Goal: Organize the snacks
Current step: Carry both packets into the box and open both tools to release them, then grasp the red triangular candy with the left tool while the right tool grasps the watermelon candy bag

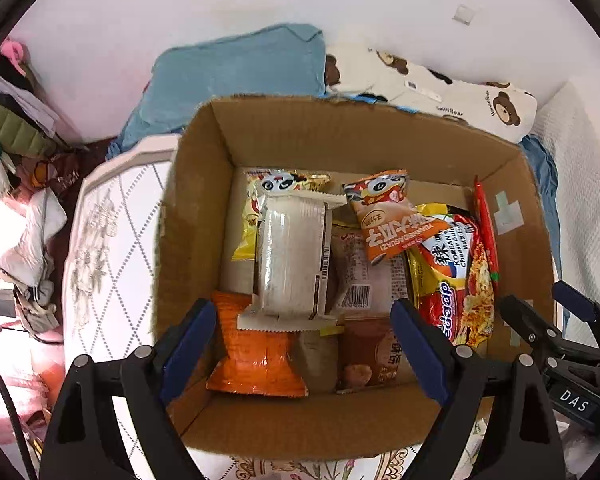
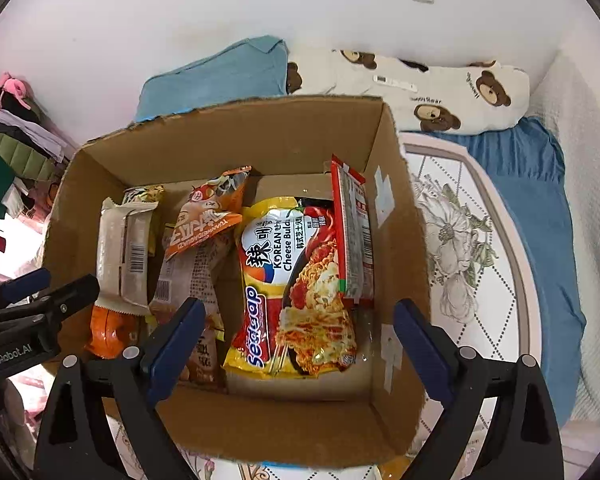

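Note:
An open cardboard box (image 1: 196,208) (image 2: 404,248) holds several snack packs. A white cracker pack (image 1: 292,256) (image 2: 122,256) lies on top at the left. An orange seed bag (image 1: 388,216) (image 2: 208,216) lies in the middle. A yellow-red Korean cheese noodle pack (image 1: 456,280) (image 2: 296,288) lies at the right, with a thin red pack (image 2: 352,236) standing against the wall. An orange packet (image 1: 256,356) lies near the front. My left gripper (image 1: 304,344) is open and empty above the box's front left. My right gripper (image 2: 296,348) is open and empty above the front right.
The box stands on a white patterned tray-like surface (image 2: 480,240) (image 1: 104,240) on a bed. A blue pillow (image 1: 236,68) and a bear-print pillow (image 2: 440,88) lie behind it against the wall. Clothes (image 1: 8,128) are piled at the left.

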